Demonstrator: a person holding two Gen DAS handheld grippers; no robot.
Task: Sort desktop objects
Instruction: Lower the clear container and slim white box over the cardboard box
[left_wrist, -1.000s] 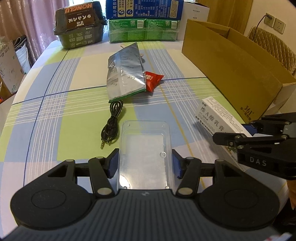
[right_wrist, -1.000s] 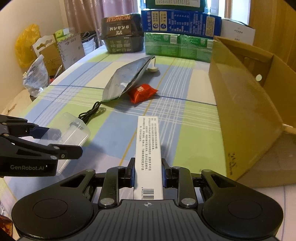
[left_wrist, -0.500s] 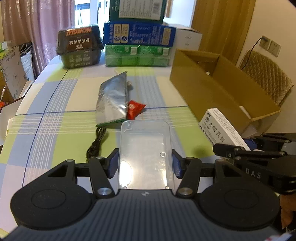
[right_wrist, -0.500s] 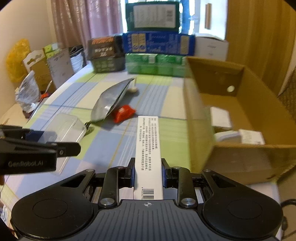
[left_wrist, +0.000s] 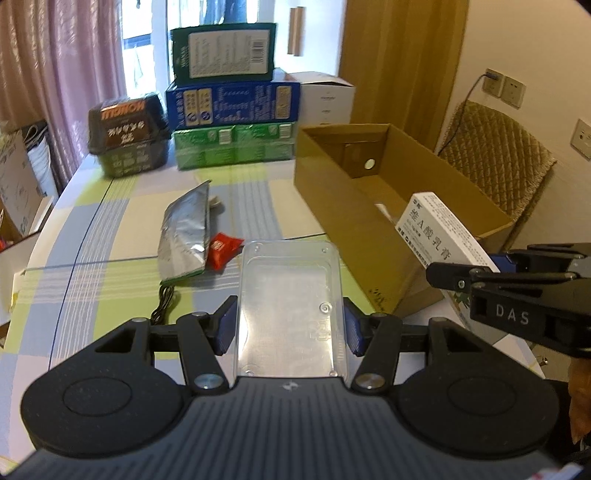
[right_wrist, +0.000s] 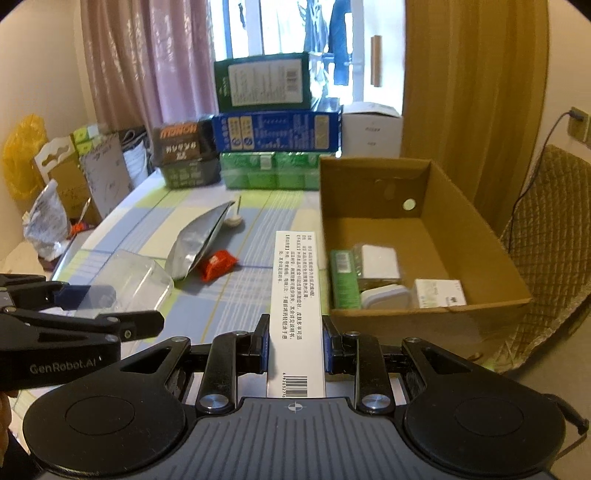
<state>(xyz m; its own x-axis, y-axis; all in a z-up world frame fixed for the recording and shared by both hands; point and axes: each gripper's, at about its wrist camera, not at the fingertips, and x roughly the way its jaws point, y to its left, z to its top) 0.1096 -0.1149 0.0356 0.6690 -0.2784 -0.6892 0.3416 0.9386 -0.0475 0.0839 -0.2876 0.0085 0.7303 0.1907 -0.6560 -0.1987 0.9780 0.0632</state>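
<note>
Right gripper (right_wrist: 295, 341) clamps white carton (right_wrist: 297, 295), left gripper (left_wrist: 288, 325) pinches clear tray (left_wrist: 290, 295) — both held aloft, likely bound for cardboard box (right_wrist: 424, 306) at right of frame.

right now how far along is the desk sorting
Partly done. Several small packs already lie in the cardboard box. In hand: left gripper clamps a clear tray, right gripper a white carton. Left on the table: foil pouch, red sachet, black cable.

Checked table (left_wrist: 110, 229) with pouch (left_wrist: 186, 229), packet (left_wrist: 223, 249)
</note>
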